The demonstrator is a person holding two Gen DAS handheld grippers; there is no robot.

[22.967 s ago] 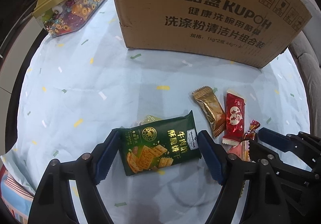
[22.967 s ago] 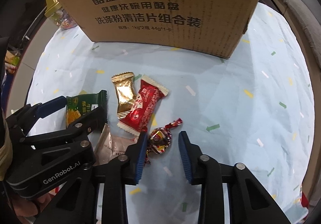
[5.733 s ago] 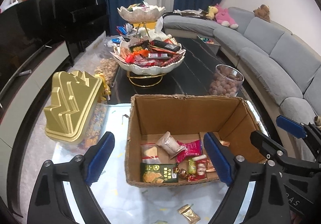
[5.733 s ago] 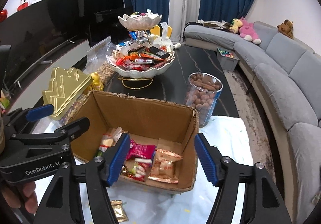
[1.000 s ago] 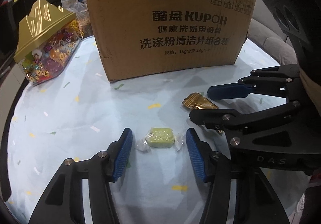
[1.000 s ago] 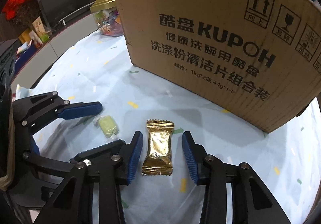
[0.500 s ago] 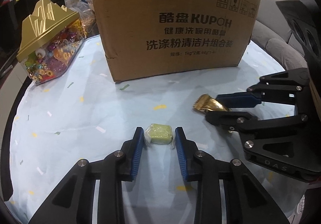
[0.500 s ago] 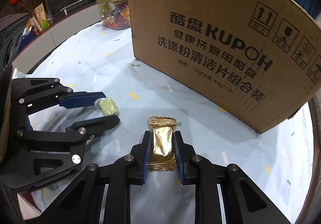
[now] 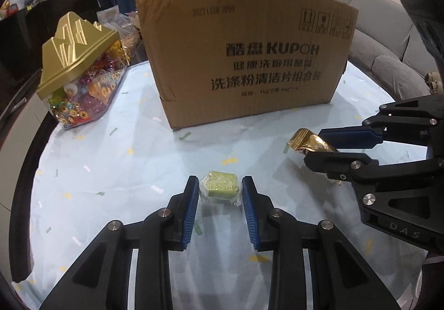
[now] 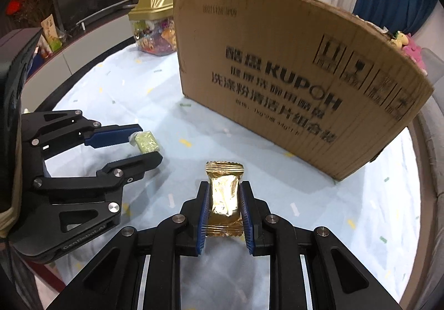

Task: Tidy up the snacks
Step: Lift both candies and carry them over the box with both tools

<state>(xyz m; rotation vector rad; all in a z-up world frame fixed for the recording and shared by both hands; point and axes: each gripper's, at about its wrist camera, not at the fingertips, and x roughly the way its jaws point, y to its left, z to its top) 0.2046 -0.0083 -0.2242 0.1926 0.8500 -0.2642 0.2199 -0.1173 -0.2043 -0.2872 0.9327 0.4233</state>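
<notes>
Left gripper [image 9: 220, 189] clamped on green candy [image 9: 219, 186], pads touching both sides, lifted above the cloth [image 9: 111, 171]. Right gripper [image 10: 223, 199] clamped on gold packet [image 10: 224, 196], likewise raised. Box [image 9: 249, 60] stands beyond both.

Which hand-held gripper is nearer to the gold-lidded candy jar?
Left. The left hand-held gripper, shut on the green candy, sits on the side of the gold-lidded candy jar; the right hand-held gripper, holding the gold packet, is farther away.

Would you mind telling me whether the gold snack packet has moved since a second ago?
Yes. The gold snack packet has left the tablecloth; the right gripper has closed on it, lifting it toward the cardboard box.
</notes>
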